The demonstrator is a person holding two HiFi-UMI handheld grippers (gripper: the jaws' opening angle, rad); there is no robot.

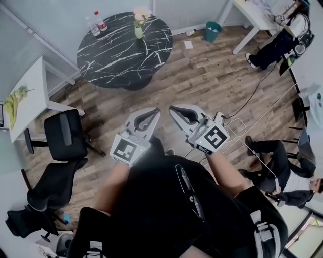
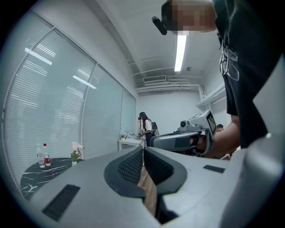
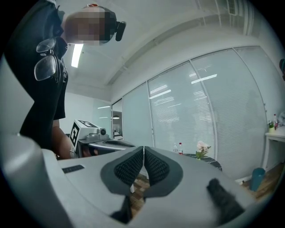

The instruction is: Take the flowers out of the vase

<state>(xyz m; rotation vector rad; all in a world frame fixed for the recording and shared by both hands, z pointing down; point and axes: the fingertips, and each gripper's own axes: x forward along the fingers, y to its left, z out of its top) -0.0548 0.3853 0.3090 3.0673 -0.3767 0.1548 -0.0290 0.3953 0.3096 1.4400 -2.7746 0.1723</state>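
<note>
A small green vase [image 1: 139, 32] with pale pink flowers [image 1: 141, 13] stands at the far side of a round black marble table [image 1: 118, 50]. Both grippers are held side by side over the wooden floor, well short of the table. My left gripper [image 1: 156, 111] is shut with nothing between its jaws, and my right gripper [image 1: 172, 109] is shut and empty too. In the left gripper view the flowers [image 2: 76, 149] show far off at the left, beyond the closed gripper [image 2: 143, 150]. The right gripper view has the flowers [image 3: 202, 148] at the right, past its closed gripper [image 3: 144, 149].
Two bottles [image 1: 96, 23] stand on the table's left side. Black office chairs [image 1: 63, 136] and a white desk [image 1: 28, 95] are at the left. A teal bin [image 1: 212, 31], floor cables [image 1: 252, 118] and a seated person [image 1: 280, 169] are at the right.
</note>
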